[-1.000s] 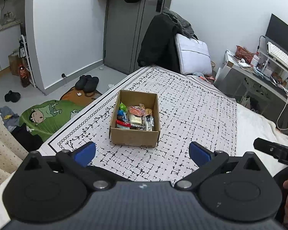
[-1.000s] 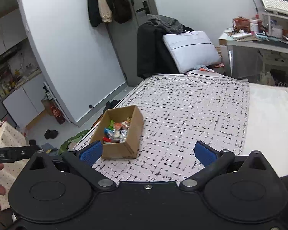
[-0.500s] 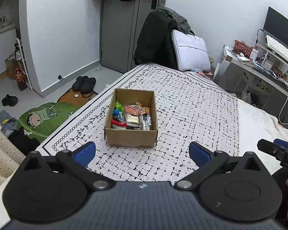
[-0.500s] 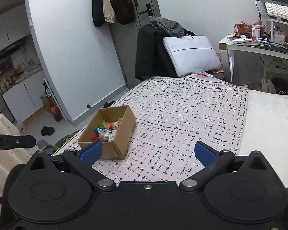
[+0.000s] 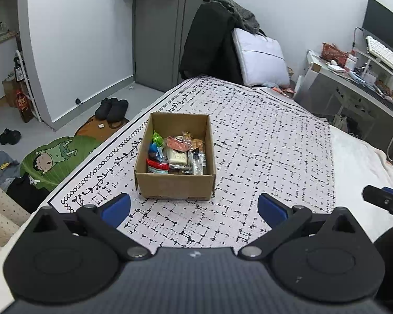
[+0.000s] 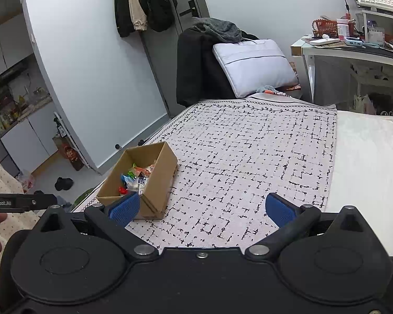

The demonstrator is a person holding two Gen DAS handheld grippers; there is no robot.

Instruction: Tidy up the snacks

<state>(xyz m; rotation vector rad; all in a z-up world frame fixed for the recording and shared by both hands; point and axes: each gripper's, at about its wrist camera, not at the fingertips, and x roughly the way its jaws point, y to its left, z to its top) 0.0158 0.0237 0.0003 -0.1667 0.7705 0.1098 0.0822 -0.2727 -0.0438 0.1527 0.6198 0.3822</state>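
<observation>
Snacks (image 5: 176, 152) all sit in the cardboard box (image 5: 175, 184) on the patterned blanket (image 5: 262, 141), and we've drifted closer than a second ago, left gripper (image 5: 194, 206) and right gripper (image 6: 201, 209) both spread wide, empty, hovering short of it.

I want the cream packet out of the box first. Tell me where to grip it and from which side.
Come straight down from above with the left gripper, which faces the box head on. The cream packet lies flat on top of the pile, so pinch it across its two long edges. The box walls block any sideways approach, and other snacks crowd it on the left and right.
</observation>
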